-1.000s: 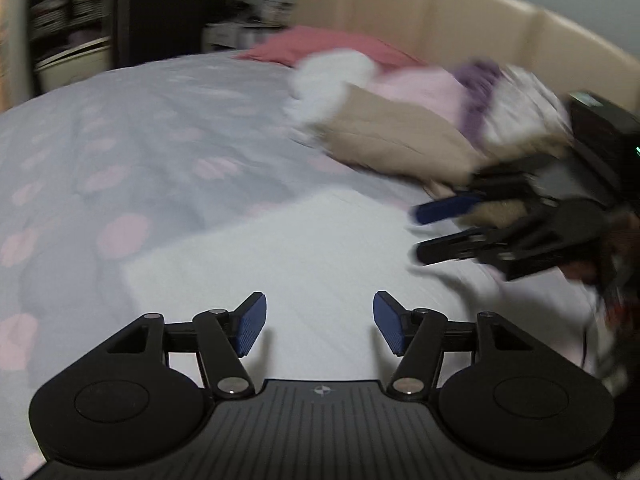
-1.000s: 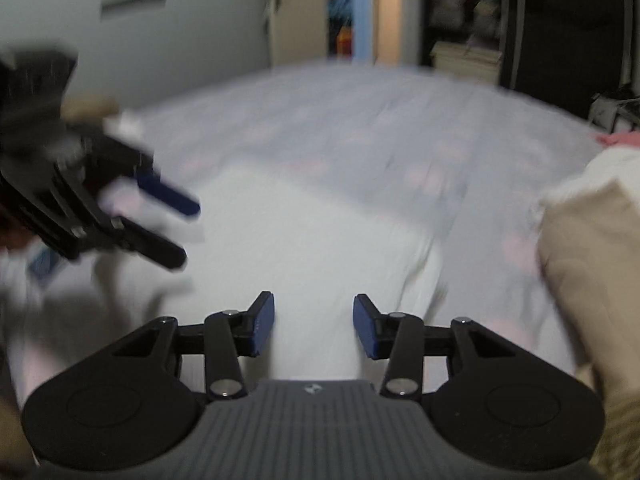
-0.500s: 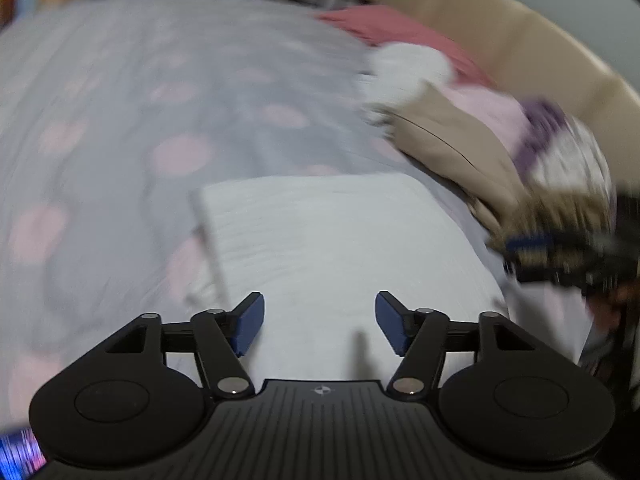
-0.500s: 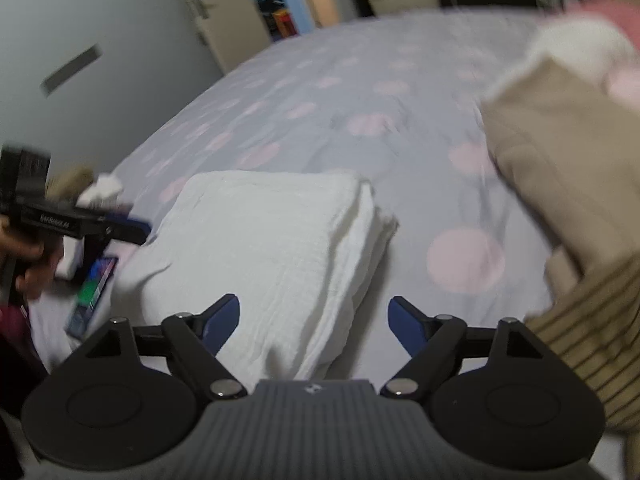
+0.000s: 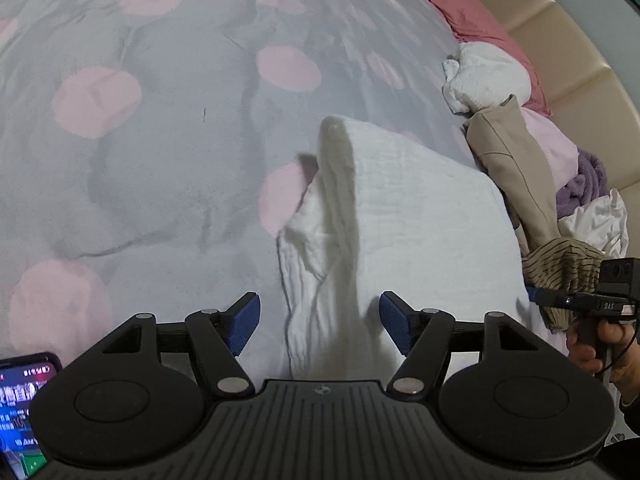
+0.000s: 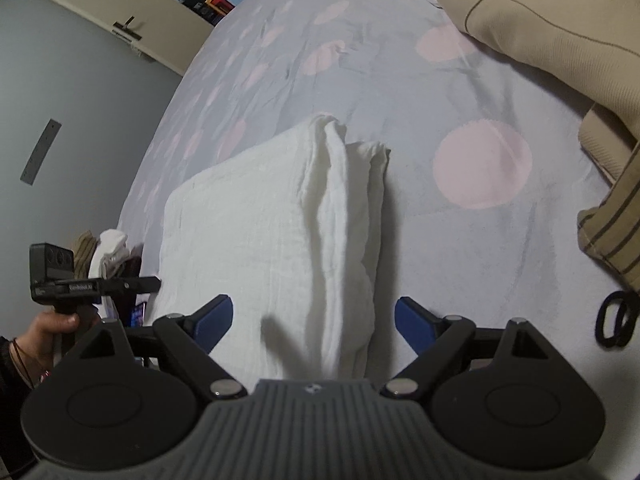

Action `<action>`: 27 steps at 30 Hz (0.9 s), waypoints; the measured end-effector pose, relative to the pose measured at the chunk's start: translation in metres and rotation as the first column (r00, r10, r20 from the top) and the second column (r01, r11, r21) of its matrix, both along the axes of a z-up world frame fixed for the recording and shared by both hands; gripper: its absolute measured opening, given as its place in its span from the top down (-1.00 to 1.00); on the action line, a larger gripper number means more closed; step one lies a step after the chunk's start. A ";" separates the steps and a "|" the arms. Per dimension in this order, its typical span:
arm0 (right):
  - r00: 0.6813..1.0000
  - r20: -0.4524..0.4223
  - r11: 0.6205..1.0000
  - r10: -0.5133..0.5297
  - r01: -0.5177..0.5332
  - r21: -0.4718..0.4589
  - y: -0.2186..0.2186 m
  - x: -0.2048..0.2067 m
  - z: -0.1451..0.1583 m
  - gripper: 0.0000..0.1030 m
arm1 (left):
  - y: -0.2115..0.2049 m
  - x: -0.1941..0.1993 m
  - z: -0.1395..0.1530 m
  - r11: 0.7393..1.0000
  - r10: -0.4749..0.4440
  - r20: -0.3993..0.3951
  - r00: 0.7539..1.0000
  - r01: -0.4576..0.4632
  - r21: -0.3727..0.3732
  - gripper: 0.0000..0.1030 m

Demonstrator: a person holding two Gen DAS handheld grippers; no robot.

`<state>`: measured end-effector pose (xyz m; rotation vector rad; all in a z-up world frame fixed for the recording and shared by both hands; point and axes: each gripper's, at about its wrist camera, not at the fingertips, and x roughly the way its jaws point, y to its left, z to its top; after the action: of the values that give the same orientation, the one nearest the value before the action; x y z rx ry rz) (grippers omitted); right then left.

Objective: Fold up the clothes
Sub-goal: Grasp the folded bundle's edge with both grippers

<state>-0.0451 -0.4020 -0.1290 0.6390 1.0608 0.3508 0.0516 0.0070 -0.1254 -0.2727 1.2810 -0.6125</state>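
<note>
A folded white cloth (image 5: 420, 216) lies on the grey bedsheet with pink dots (image 5: 160, 140). My left gripper (image 5: 319, 312) points down at the cloth's left edge; that thick edge runs between its blue pads (image 5: 244, 316), which stand apart from it. My right gripper (image 6: 314, 316) straddles the cloth's (image 6: 248, 216) layered right edge. Its jaws are opening and its pads (image 6: 412, 320) are clear of the fabric. Each gripper shows side-on in the other view, held by a hand: the right gripper (image 5: 538, 295) and the left gripper (image 6: 152, 280).
A pile of unfolded clothes lies by the beige headboard (image 5: 580, 60): a tan garment (image 5: 508, 168), white (image 5: 488, 76), purple (image 5: 580, 184) and striped (image 5: 560, 264) pieces, a pink pillow (image 5: 468, 20). A lit phone (image 5: 20, 400) and black hair ties (image 6: 616, 320) rest on the sheet.
Both grippers rolled and moved apart from over the cloth's top to its opposite edges. The right jaws widened a lot; the left ones slightly.
</note>
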 end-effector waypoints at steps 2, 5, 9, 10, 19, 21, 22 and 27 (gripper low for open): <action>1.000 -0.009 1.000 -0.006 0.006 0.010 0.000 0.003 -0.003 -0.74 | -0.001 0.001 -0.002 1.000 -0.007 -0.011 1.000 0.007 -0.010 -0.25; 0.999 -0.026 0.999 -0.020 0.021 0.025 0.001 0.008 -0.008 -0.74 | -0.004 0.003 -0.007 0.999 -0.034 -0.018 0.999 0.033 -0.017 -0.25; 0.999 -0.037 0.999 -0.019 0.020 0.044 0.008 0.016 -0.013 -0.74 | -0.008 0.004 -0.016 0.998 -0.053 -0.038 0.998 0.052 -0.027 -0.27; 0.999 -0.037 0.999 -0.012 0.014 0.045 0.010 0.018 -0.015 -0.74 | -0.008 0.005 -0.018 0.998 -0.052 -0.044 0.998 0.051 -0.032 -0.29; 0.998 -0.060 0.996 -0.006 0.011 0.084 0.016 0.025 -0.030 -0.74 | -0.012 0.007 -0.024 0.996 -0.048 -0.080 0.996 0.042 -0.076 -0.44; 0.998 -0.066 0.994 -0.012 0.019 0.107 0.014 0.026 -0.034 -0.74 | -0.015 0.008 -0.025 0.996 -0.050 -0.089 0.995 0.043 -0.081 -0.45; 0.997 -0.070 0.992 -0.014 0.022 0.120 0.014 0.027 -0.036 -0.75 | -0.017 0.009 -0.026 0.996 -0.051 -0.095 0.994 0.043 -0.084 -0.48; 0.996 -0.089 0.985 -0.026 0.041 0.169 0.016 0.035 -0.042 -0.76 | -0.017 0.015 -0.030 0.994 -0.021 -0.140 0.990 0.005 -0.111 -0.49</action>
<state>-0.0104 -0.3860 -0.1707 0.8303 1.1091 0.3904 0.0668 -0.0100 -0.1555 -0.4051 1.3874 -0.6857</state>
